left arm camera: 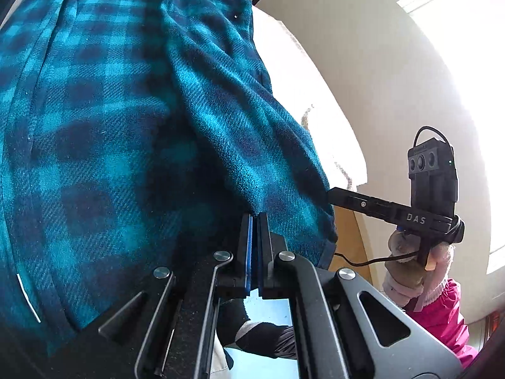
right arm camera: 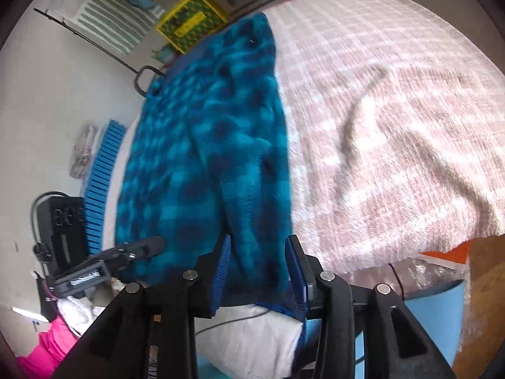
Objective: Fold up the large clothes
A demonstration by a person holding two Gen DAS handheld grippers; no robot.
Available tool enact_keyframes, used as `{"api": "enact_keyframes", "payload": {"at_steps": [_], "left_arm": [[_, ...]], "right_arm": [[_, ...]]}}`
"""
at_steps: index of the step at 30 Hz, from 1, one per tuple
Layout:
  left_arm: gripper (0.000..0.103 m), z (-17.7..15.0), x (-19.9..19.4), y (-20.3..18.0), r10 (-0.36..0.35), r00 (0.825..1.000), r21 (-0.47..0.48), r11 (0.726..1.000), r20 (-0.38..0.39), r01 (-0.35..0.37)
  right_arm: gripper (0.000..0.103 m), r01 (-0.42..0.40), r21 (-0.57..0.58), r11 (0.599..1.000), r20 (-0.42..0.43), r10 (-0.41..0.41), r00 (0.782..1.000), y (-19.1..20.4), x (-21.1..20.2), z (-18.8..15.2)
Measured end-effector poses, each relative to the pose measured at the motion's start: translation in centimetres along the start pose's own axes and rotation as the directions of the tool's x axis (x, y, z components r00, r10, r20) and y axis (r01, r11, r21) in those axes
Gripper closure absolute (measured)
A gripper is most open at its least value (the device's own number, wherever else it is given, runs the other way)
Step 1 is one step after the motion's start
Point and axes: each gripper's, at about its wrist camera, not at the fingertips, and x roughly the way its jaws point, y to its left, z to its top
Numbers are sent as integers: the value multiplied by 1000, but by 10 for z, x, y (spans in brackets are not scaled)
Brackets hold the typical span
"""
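We've got the teal plaid fleece garment (right arm camera: 202, 158) laid lengthwise on the pink checked bedspread (right arm camera: 394, 126), running from 6 toward 12 o'clock in the right wrist view. Left gripper (left arm camera: 255, 221) is clamped tight on a fold at the garment's near edge, fabric rising away toward 11 o'clock. Right gripper (right arm camera: 260, 268) is part-way apart, hem lying between its jaws; we can't tell if the pads bite. Yellow crate (right arm camera: 189, 22) at 11 o'clock.
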Motion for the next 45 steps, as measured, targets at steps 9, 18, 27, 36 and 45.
{"api": "enact_keyframes", "payload": {"at_steps": [9, 18, 27, 36, 45], "left_arm": [[103, -11, -41, -27, 52, 991, 124, 990, 120, -67], [103, -11, 36, -19, 95, 992, 196, 978, -88, -77], [103, -9, -14, -33, 61, 997, 207, 976, 39, -67], [103, -4, 30, -16, 66, 996, 143, 988, -63, -57], [103, 14, -94, 13, 9, 984, 42, 999, 175, -16]], "right_arm": [[68, -11, -35, 999, -7, 11, 1000, -5, 13, -5], [68, -27, -77, 997, -13, 26, 1000, 2, 12, -9], [63, -68, -17, 998, 3, 68, 998, -15, 20, -6], [98, -9, -73, 997, 35, 12, 999, 31, 2, -3], [99, 243, -348, 905, 165, -196, 967, 122, -11, -4]]}}
